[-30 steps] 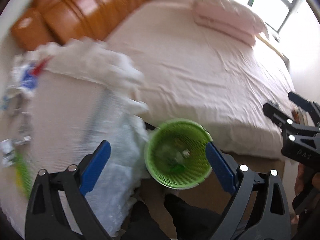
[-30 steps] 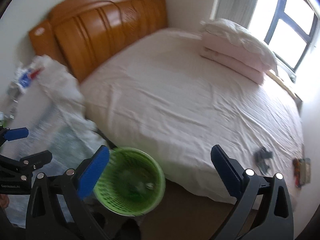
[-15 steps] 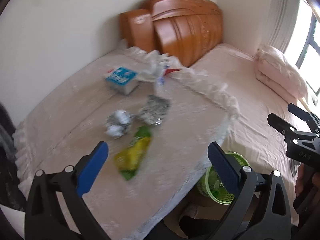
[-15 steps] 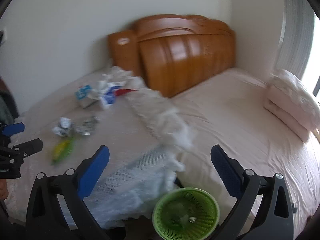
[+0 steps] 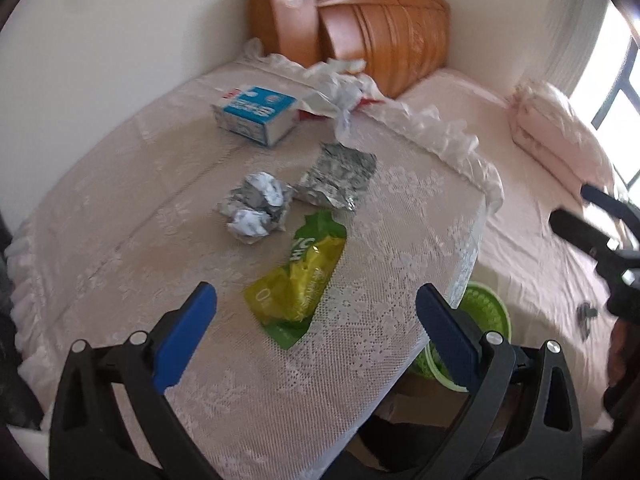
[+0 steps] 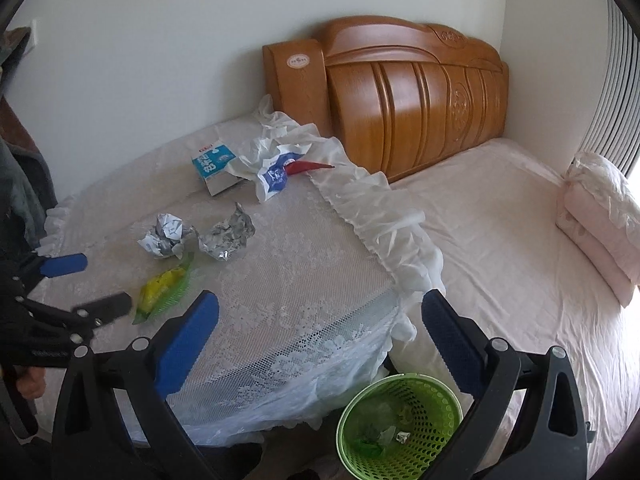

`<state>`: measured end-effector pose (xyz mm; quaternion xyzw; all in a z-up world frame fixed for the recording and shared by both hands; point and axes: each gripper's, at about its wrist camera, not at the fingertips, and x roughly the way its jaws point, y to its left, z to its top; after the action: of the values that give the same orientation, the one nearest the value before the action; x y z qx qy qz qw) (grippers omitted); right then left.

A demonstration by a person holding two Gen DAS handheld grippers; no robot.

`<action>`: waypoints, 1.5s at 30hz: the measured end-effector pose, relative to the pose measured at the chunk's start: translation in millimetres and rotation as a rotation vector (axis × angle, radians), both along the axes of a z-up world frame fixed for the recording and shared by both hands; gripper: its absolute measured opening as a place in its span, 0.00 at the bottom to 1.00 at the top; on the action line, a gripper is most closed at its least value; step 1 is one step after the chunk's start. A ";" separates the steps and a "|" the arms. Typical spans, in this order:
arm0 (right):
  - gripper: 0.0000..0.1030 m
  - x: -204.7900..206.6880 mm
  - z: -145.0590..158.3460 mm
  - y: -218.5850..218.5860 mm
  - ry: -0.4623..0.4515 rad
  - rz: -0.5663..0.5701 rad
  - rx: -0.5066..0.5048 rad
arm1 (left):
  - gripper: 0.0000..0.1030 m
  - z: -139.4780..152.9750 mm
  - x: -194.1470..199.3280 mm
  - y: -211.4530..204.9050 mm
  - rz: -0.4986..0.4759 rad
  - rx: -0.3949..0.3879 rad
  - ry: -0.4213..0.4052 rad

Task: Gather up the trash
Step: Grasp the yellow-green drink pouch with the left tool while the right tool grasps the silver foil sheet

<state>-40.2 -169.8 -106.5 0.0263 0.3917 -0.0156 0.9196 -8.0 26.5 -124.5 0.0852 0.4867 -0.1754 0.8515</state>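
Observation:
Trash lies on a lace-covered table [image 5: 120,248]: a yellow-green wrapper [image 5: 302,276] [image 6: 164,286], a crumpled paper ball [image 5: 256,212] [image 6: 164,234], a silver foil wrapper [image 5: 338,178] [image 6: 226,236], a blue-white carton [image 5: 256,114] [image 6: 214,164] and a crumpled white bag [image 6: 276,168]. A green bin [image 6: 400,424] [image 5: 486,312] with some trash inside stands on the floor by the table's corner. My left gripper [image 5: 316,316] is open just above and short of the yellow-green wrapper; it also shows in the right wrist view [image 6: 86,282]. My right gripper [image 6: 320,332] is open and empty above the table edge.
A bed [image 6: 500,220] with a wooden headboard [image 6: 412,92] and a folded pink quilt [image 6: 600,216] stands right of the table. A wall runs behind the table. A window is at the far right.
Both grippers swung from the bin and bed toward the table. The left gripper has come closer to the yellow-green wrapper. Both stayed open.

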 end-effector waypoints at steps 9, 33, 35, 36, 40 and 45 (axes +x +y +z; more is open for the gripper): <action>0.98 -4.0 -5.4 -4.7 0.038 -0.069 -0.020 | 0.80 -53.8 36.2 -17.9 -0.160 0.089 0.048; 0.98 106.7 -41.2 84.3 0.134 0.377 -0.087 | 0.37 -34.6 37.1 33.3 -0.022 -0.058 0.078; 0.98 129.2 -48.2 93.5 0.156 0.424 -0.098 | 0.37 -27.7 33.8 42.7 0.002 -0.045 0.060; 0.98 139.9 -51.8 98.6 0.164 0.446 -0.110 | 0.37 -23.0 31.5 51.0 0.018 -0.045 0.057; 0.98 180.9 -72.6 121.6 0.217 0.544 -0.184 | 0.37 -13.3 24.7 72.1 0.069 -0.057 0.049; 0.98 199.9 -99.2 133.2 0.291 0.597 -0.238 | 0.37 -10.6 19.7 83.7 0.101 -0.062 0.043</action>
<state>159.7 -36.6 -205.7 -0.1993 0.5047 0.2046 0.8147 11.7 110.2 -135.1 0.0303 0.5030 -0.1488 0.8508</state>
